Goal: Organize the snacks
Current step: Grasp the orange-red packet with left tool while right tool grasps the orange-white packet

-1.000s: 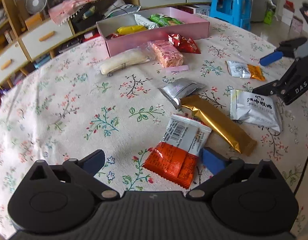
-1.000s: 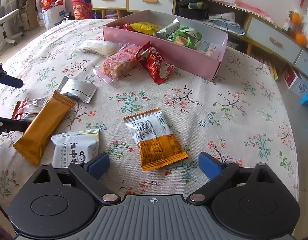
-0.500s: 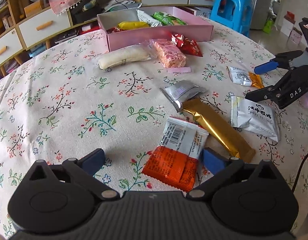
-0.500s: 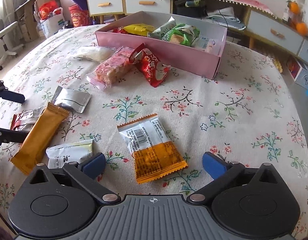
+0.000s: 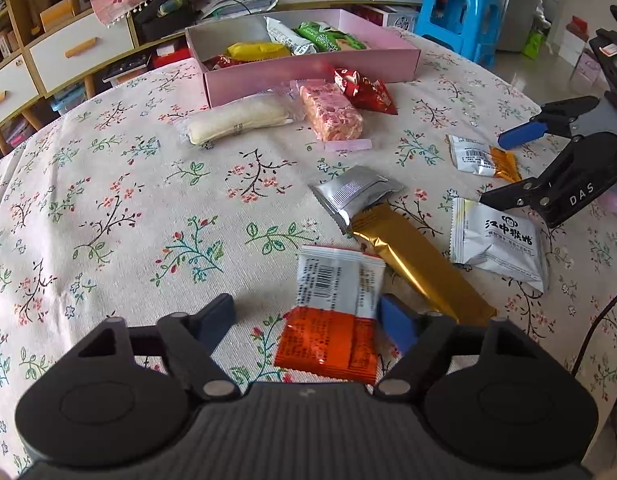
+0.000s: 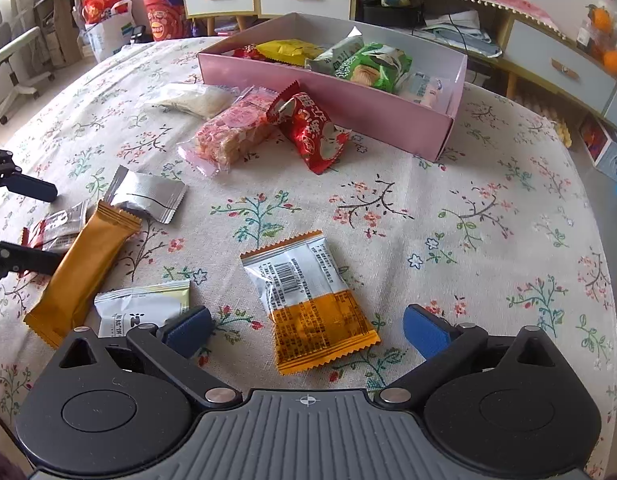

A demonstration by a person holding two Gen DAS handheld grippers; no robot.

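left gripper (image 5: 306, 320) spread wide, nothing held; blue pads (image 5: 396, 322) either side of the red-and-white foil snack packet w/ barcode (image 5: 334, 312), lower centre of left wrist view, right pad touching or just beside its edge, can't tell which. long gold foil bar wrapper (image 5: 416, 264) just right of that, upper end overlapping the crumpled silver foil sachet (image 5: 354, 192). white pouch w/ black chinese print (image 5: 496, 242) at right, near the gold bar.

right gripper (image 6: 306, 330) also wide apart, empty; orange-and-white foil snack packet w/ barcode (image 6: 308, 300) lying flat between the pads (image 6: 422, 334), bottom centre of right wrist view, not touched. same gripper seen at far right of left wrist view.

shallow pink cardboard box (image 5: 312, 70) upper centre, on floral tablecloth (image 5: 128, 208); inside: yellow packet (image 5: 256, 50), green packet (image 5: 324, 38), white-green packet (image 5: 284, 36), others partly hidden. in front of the box wall, outside it: pale rice-cake roll in clear wrap (image 5: 236, 120), pink nougat block in clear wrap (image 5: 330, 112), red foil candy bag (image 5: 364, 90), the last two touching. blue plastic stool (image 5: 460, 12) upper right, beyond table.
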